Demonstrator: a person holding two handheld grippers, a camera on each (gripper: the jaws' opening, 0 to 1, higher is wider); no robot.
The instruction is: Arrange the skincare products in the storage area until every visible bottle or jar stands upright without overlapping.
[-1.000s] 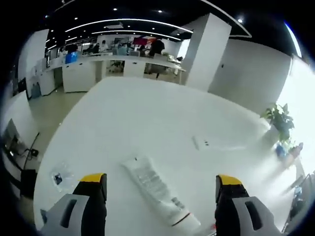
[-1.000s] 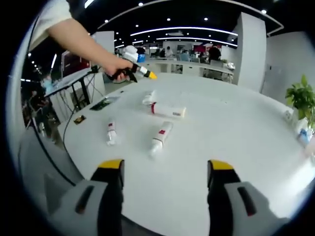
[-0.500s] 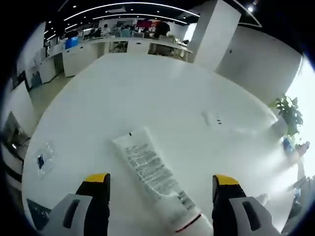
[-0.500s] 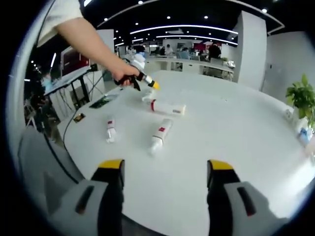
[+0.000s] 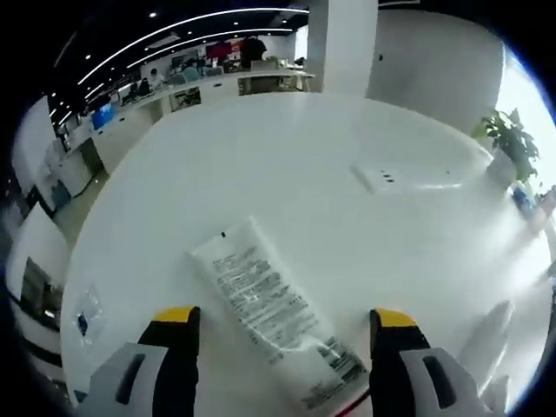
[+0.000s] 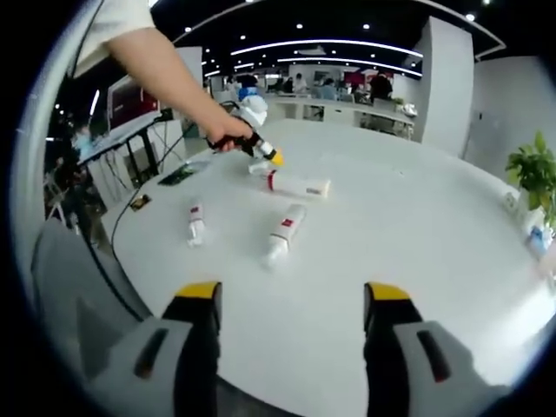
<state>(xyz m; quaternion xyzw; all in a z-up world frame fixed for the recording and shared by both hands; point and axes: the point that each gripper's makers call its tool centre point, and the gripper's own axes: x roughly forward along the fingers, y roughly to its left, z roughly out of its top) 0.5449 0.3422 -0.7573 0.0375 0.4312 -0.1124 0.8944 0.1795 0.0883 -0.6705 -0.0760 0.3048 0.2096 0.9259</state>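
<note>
A large white tube (image 5: 271,311) with black print and a red band lies flat on the white table (image 5: 287,165). It runs between the jaws of my left gripper (image 5: 285,320), which is open and hangs just above it. In the right gripper view the same tube (image 6: 300,184) lies at the far side, with a person's hand holding the left gripper (image 6: 259,149) over its red-banded end. Two smaller white tubes with red labels lie flat nearer: one (image 6: 285,233) at centre, one (image 6: 195,226) to the left. My right gripper (image 6: 293,294) is open over bare table, holding nothing.
Another white object (image 5: 493,337) lies at the lower right of the left gripper view. A small clear packet (image 5: 87,313) sits near the table's left edge. A socket plate (image 5: 391,178) is set into the table. A potted plant (image 6: 532,178) stands at the far right edge.
The left gripper has come down and closer to the large tube, which now sits larger between its jaws. The right gripper and the two smaller tubes have not moved.
</note>
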